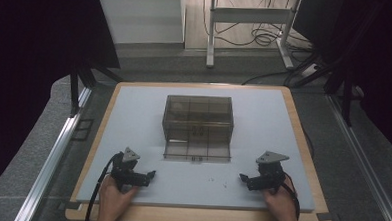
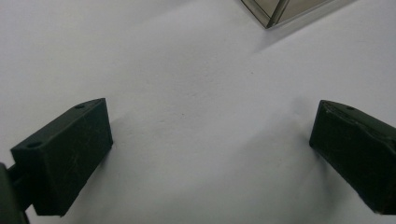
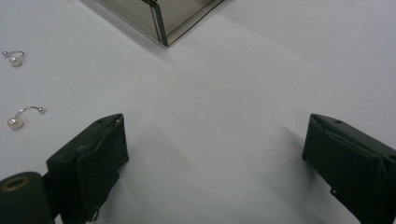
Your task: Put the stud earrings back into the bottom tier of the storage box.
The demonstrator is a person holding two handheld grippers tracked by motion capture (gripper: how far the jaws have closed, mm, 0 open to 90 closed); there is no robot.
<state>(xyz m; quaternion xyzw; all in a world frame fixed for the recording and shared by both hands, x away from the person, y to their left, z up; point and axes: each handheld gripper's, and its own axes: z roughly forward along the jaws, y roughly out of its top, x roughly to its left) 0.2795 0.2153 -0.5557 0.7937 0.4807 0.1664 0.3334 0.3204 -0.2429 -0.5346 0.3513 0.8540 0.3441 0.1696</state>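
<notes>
A smoky see-through box [image 1: 198,115] with small compartments stands in the middle of the white mat [image 1: 263,123]. Its shallow drawer [image 1: 197,149] sticks out toward me. A corner of the box [image 2: 270,11] shows in the left gripper view, and the box corner [image 3: 159,16] also shows in the right gripper view. Two pearl earrings [image 3: 15,58] [image 3: 18,117] lie on the mat to the left of my right gripper [image 3: 215,149]. My left gripper [image 1: 151,175] [image 2: 210,140] and right gripper [image 1: 242,177] rest near the mat's front edge, both open with nothing between the jaws.
The mat lies on a wooden board [image 1: 302,145] with a metal rail [image 1: 51,159] along each side. Desk legs and cables [image 1: 257,33] stand on the floor beyond the table. Bare mat separates the two grippers and the drawer.
</notes>
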